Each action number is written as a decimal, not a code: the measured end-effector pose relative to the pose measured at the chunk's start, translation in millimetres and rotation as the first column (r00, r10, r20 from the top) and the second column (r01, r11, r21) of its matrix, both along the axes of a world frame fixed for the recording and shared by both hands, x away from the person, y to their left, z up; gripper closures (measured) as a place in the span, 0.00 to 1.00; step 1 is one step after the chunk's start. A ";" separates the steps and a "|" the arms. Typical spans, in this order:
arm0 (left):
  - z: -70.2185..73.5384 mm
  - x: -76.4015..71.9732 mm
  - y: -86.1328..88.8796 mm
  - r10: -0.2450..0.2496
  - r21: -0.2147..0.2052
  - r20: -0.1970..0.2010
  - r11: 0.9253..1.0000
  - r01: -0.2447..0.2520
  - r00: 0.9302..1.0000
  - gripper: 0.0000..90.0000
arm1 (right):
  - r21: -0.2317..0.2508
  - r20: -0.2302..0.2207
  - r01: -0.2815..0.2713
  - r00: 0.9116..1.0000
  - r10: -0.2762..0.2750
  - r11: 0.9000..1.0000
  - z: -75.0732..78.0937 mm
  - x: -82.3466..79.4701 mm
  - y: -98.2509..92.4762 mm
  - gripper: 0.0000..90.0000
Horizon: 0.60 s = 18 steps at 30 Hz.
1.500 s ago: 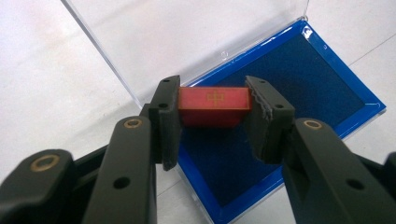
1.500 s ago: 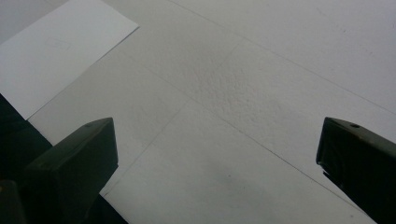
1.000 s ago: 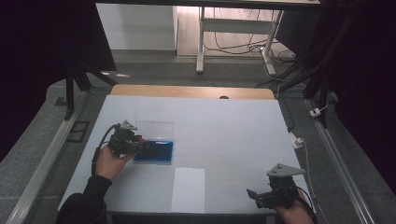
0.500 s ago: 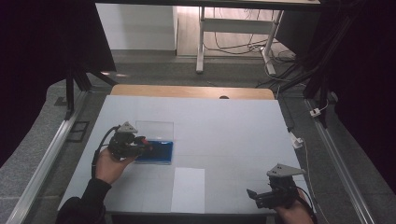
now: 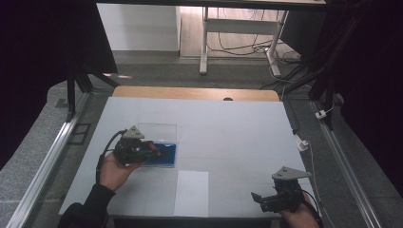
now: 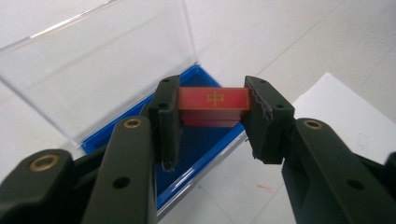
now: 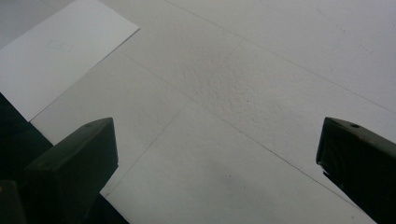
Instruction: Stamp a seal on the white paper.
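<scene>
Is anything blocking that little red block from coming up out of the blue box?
Nothing visible does. The left gripper is shut on the red block, above the blue box. Its clear lid is swung back, open.

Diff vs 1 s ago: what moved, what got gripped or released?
The left hand-held gripper, shut on the red block, has drawn slightly back toward the person over the blue case. Nothing was taken hold of or let go. Unchanged: the case with its clear lid open, the white paper sheet, and the right hand-held gripper, open at the table's near right corner.
</scene>
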State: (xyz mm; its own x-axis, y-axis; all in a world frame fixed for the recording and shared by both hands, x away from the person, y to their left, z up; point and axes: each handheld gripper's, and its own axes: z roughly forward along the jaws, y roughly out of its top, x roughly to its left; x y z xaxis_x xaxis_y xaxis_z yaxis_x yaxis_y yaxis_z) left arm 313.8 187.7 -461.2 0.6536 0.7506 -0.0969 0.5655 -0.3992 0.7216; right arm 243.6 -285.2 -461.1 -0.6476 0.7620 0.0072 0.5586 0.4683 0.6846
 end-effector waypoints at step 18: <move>4.3 -8.2 -32.8 -0.121 -0.002 -0.008 0.993 0.121 0.993 0.65 | -0.003 -0.003 0.001 1.000 -0.001 1.000 -0.1 -0.3 0.2 0.00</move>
